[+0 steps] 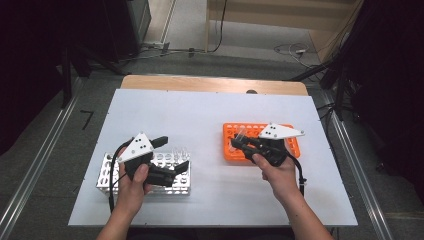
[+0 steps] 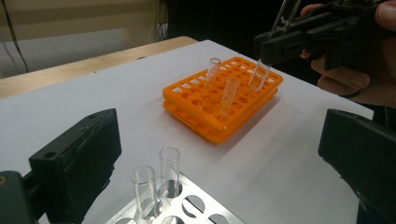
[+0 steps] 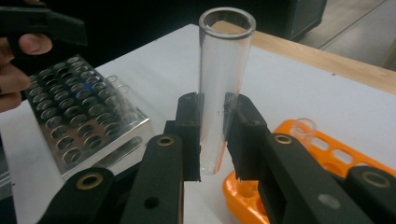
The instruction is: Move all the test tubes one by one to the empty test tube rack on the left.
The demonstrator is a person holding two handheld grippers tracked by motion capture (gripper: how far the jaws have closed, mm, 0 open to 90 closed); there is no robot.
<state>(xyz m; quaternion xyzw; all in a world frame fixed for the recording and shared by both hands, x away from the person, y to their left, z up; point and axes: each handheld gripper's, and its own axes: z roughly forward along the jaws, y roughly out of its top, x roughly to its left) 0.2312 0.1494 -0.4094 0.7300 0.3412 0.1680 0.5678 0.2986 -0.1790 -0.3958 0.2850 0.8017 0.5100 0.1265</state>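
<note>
A clear glass test tube (image 3: 223,88) is pinched upright between the jaws of the right gripper (image 3: 214,135), held just above the orange plastic tube rack (image 1: 230,145) at three o'clock on the table. The left gripper (image 1: 172,156), jaws spread, is held over the silver metal rack (image 1: 107,172) at eight o'clock.

A white table (image 1: 210,110) carries two racks well apart: a metal rack (image 1: 107,177) near the left, an orange rack (image 1: 230,150) right of centre.
</note>
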